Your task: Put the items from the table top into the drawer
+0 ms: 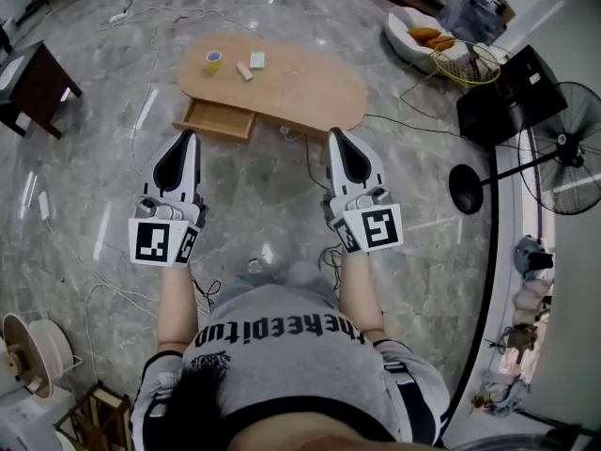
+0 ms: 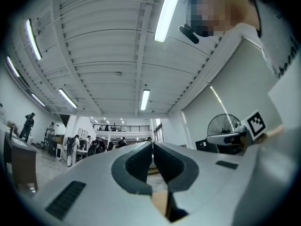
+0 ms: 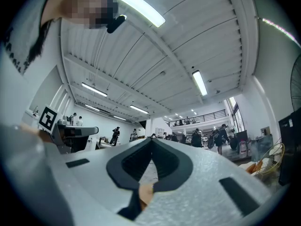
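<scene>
Editor: Claws, what state are they in?

Photographer: Both closed and empty. The left claw (image 1: 189, 136) and the right claw (image 1: 335, 132) are held side by side over the marble floor (image 1: 254, 188), each with its jaws pressed together, well short of the counter (image 1: 310, 87).

Editor: And the items?

Photographer: All at the counter's left end. The cup (image 1: 214, 61) stands nearest that end, with the block (image 1: 245, 72) and the pale green box (image 1: 256, 60) close together just toward the middle. The drawer (image 1: 218, 120) stands pulled out from the near edge, below them.
</scene>
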{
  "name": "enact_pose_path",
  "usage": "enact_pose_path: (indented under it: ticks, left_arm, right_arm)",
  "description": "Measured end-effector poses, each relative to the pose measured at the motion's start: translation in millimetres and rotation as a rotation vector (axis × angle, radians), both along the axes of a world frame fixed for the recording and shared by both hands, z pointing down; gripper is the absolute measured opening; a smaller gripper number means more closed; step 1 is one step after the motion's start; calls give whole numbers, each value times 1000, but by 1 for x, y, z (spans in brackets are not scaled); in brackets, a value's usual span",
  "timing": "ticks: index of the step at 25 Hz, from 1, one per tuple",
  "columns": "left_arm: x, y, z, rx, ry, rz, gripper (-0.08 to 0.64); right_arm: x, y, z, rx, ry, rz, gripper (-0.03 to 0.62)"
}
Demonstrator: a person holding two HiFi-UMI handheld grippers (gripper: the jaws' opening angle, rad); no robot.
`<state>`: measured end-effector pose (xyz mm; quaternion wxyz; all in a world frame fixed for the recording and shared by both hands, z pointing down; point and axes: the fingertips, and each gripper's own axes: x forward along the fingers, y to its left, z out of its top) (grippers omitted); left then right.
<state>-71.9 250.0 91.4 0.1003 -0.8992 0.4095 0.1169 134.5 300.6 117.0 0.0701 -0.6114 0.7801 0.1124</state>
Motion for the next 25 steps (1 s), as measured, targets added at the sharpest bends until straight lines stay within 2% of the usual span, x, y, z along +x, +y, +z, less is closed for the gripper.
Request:
enact_pose_path:
  ticks: [7, 12, 18, 25]
  left_arm:
    - [-10, -49, 9, -37, 28, -13, 12]
    - [-3, -87, 19, -66, 40, -31, 12]
    - [22, -158, 21, -52, 28, -66, 12]
    - [72, -239, -5, 7, 35, -82, 12]
  right_arm:
    - [-1, -48, 6, -29, -31, -8, 2]
    - [10, -89, 19, -52, -39, -30, 2]
    - [36, -168, 27, -48, -28, -66, 2]
    - [83, -258, 6, -17, 31, -95, 2]
